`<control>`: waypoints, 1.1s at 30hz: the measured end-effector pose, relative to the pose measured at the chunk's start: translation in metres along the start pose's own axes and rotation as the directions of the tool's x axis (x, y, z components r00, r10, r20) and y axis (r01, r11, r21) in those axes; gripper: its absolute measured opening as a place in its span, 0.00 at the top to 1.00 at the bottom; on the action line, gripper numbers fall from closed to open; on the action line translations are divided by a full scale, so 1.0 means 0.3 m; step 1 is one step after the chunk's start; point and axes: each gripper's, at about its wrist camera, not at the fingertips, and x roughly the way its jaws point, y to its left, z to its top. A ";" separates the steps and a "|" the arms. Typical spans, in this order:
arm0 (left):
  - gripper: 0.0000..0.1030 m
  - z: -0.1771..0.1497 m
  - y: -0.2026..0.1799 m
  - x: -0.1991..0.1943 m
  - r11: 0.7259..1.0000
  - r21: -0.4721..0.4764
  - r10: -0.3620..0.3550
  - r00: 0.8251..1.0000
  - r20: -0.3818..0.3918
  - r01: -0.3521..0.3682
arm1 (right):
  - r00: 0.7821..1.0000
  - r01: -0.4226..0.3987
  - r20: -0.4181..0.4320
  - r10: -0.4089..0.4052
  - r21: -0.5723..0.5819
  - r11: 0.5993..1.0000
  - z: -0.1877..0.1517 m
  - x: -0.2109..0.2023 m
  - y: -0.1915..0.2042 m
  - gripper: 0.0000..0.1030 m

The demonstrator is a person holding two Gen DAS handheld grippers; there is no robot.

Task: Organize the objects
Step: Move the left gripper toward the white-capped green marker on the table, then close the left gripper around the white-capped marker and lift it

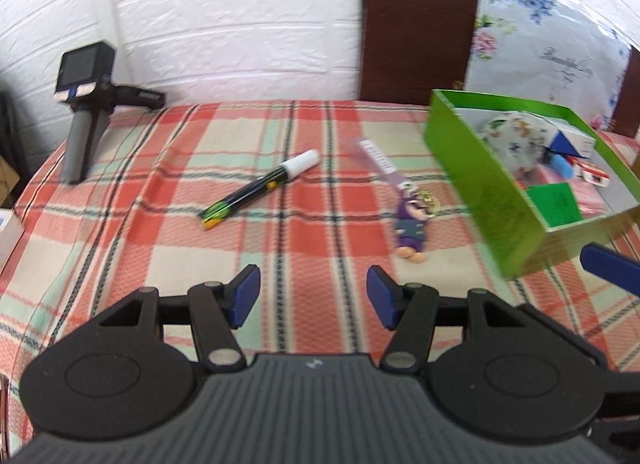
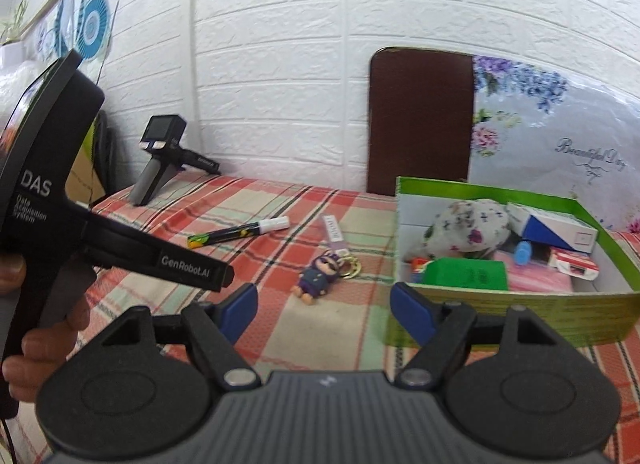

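Left tool (image 1: 312, 296) is held above the plaid-covered surface (image 1: 160, 167), fingers spread apart and gripping nothing. Right tool (image 2: 322, 314) is likewise spread and unloaded, positioned just before the near wall of the green box (image 2: 512, 308). Taking the green box as reference: a purple figure keychain (image 2: 318, 274) lies on the cloth just to its left, its tag pointing away toward the wall. A marker (image 2: 240, 232) with white cap lies farther left, well apart from the box. Inside the box: a floral pouch (image 2: 468, 229), a blue-and-white carton (image 2: 554, 229) and a green block (image 2: 466, 274). A third handheld device (image 2: 160, 159) stands at the far left corner.
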 end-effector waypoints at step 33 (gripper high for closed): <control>0.43 0.042 0.432 0.191 0.886 -0.432 -0.224 0.971 -0.080 0.169 | 0.837 -0.503 -0.471 0.278 -0.463 0.730 0.286 0.773 0.236 0.66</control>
